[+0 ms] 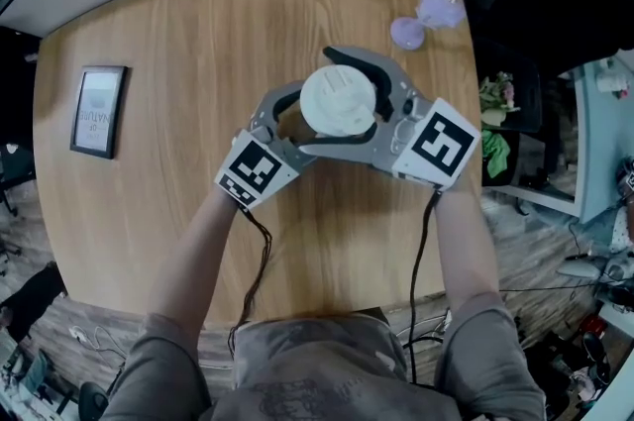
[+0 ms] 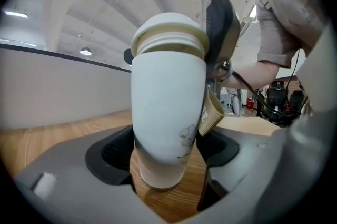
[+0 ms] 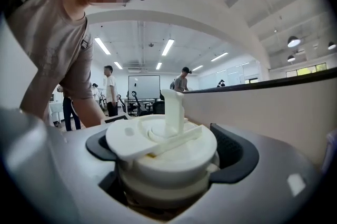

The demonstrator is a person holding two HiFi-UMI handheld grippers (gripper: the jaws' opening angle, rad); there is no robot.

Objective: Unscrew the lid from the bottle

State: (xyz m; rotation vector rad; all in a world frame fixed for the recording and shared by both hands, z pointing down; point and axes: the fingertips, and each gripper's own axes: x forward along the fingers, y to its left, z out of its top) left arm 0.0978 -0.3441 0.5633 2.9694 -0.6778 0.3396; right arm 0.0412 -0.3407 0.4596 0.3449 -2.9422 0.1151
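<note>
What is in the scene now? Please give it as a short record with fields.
surface: round wooden table
main object: white cylindrical bottle, on the table
closure: white round plastic lid, on the bottle's top
left gripper: shut on the bottle's body
right gripper: shut on the lid
others: dark framed sign at the table's left; lilac object at its far right

The round wooden table carries three things: a white bottle stands near its middle, a dark frame lies flat near the left edge, and a purple thing is at the far right edge.
</note>
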